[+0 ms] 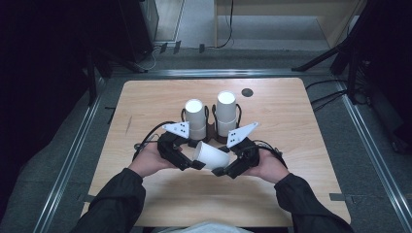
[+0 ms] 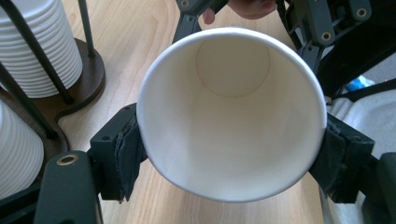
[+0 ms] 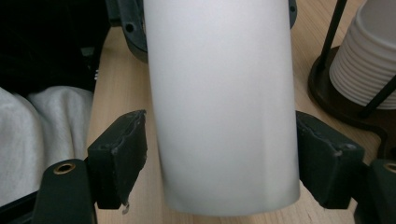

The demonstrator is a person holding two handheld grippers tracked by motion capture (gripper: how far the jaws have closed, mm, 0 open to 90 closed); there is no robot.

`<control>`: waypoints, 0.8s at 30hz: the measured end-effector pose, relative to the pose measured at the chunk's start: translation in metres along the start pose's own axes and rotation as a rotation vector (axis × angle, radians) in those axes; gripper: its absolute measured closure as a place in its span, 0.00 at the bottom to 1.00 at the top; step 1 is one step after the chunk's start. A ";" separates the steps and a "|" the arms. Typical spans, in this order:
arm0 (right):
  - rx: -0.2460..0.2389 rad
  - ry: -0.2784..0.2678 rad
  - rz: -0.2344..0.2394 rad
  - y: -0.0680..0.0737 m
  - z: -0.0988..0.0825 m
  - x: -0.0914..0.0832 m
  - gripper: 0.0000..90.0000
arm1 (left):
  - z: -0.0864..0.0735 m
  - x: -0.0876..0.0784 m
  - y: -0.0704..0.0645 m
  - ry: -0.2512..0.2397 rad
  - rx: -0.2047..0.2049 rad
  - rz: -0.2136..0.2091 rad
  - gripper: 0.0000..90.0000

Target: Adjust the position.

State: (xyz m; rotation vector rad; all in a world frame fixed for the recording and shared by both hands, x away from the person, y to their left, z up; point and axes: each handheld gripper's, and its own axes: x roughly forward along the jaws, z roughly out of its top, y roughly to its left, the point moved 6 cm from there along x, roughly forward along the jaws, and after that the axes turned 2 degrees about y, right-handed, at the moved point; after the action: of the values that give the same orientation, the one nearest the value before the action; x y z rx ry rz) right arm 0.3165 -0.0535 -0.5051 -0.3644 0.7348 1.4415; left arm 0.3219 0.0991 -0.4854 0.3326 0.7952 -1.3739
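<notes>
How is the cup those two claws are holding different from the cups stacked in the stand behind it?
The held cup is single and lies on its side, lifted between the two grippers; the stacked cups are nested in columns, mouths down, standing inside a dark wire holder. The held cup's empty inside faces the left gripper; the stacks show only ribbed rims. Both are plain white paper cups.

Light wooden table (image 1: 145,102) carrying a dark cup holder.

The holder (image 1: 212,130), with two stacks of white paper cups (image 1: 195,116), stands just beyond both grippers (image 1: 198,164). A small dark disc (image 1: 247,92) lies farther back, to their right.
</notes>
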 end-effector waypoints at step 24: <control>0.014 0.104 -0.065 -0.004 -0.026 0.019 0.34 | 0.000 0.040 0.005 0.272 0.069 0.010 0.24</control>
State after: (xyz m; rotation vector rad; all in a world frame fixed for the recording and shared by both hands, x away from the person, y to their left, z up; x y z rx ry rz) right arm 0.3135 -0.0560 -0.5378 -0.4512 0.8098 1.3629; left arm 0.3266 0.0706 -0.5133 0.5859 0.9690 -1.3661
